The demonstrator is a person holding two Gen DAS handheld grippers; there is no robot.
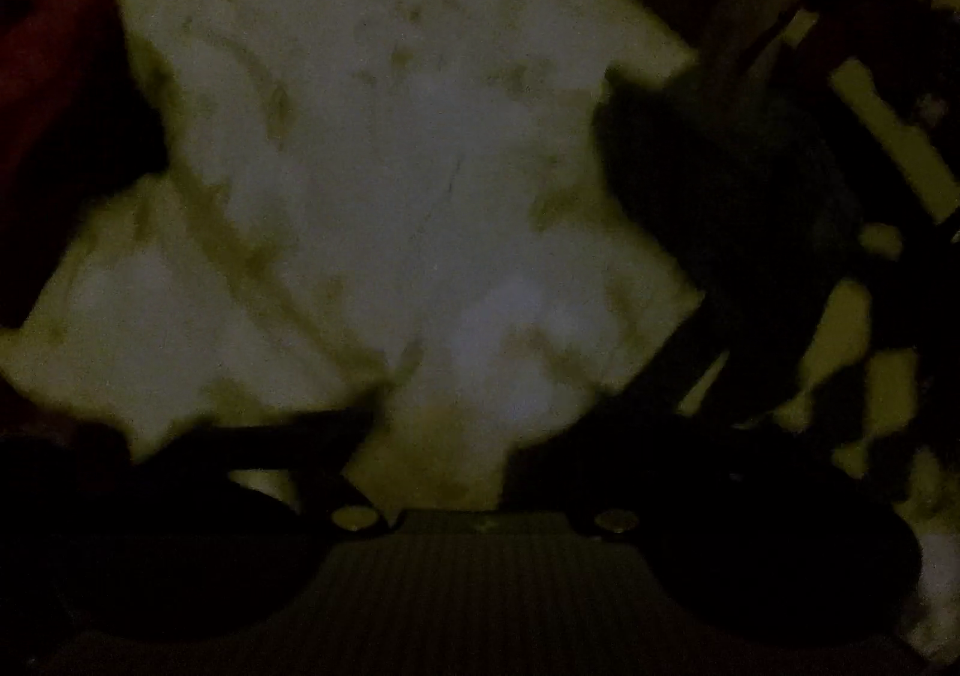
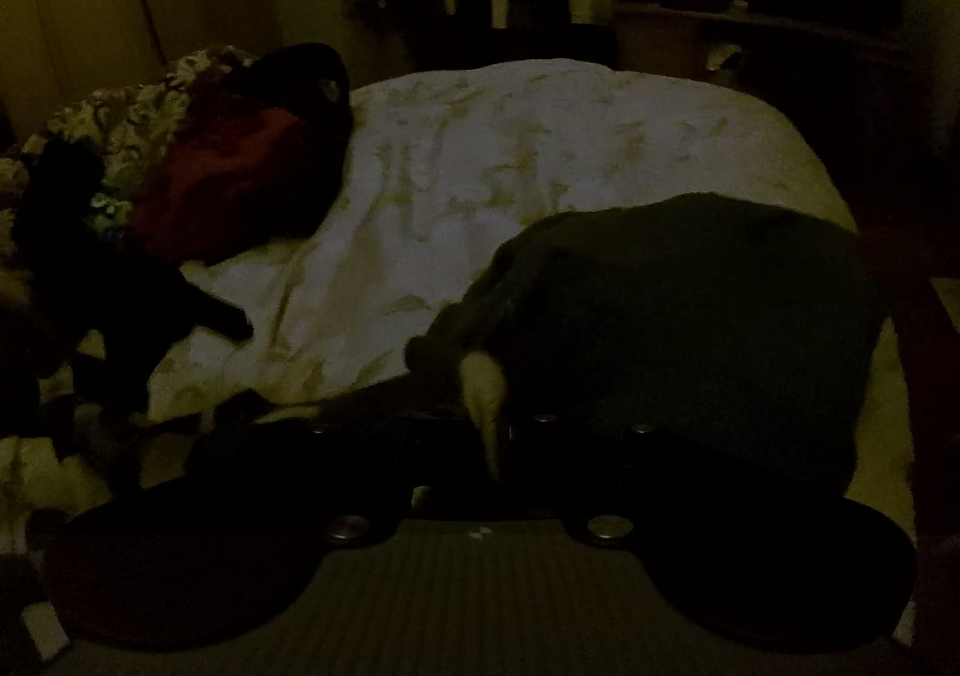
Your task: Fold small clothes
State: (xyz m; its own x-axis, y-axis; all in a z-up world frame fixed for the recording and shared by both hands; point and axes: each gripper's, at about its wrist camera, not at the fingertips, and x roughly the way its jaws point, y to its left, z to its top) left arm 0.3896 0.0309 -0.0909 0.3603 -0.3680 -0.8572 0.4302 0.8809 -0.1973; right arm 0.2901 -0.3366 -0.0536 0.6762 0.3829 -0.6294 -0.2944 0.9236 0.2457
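White cloth with a faint pale pattern, a sheet (image 2: 480, 165), covers the bed and fills most of both dim views; its far edge curves down toward a dark floor, and its wrinkles run from the far side toward the near side. On the right half of the sheet lies a large dark garment (image 2: 690, 316), spread flat and reaching to the sheet's right edge and near edge, with a narrow pale strip showing at its near left corner. At the sheet's left edge sits a heap of clothes (image 2: 180, 178): a red piece in the middle, a black piece touching it on the far side, and a leaf-patterned cloth behind them. Beyond the far edge stands a dark shelf (image 2: 750, 15) with a crinkled shiny bag on it. From the left wrist view the sheet (image 1: 390, 165) is blurred, with a red piece at its left edge and a dark shape at its right edge. The right gripper (image 2: 492, 436) sits at the near edge of the dark garment, which lies over its fingers; I cannot tell how far it is open or whether it has hold of the cloth. The left gripper (image 1: 432, 454) is low over the sheet, its fingers lost in shadow, so its opening cannot be told either.
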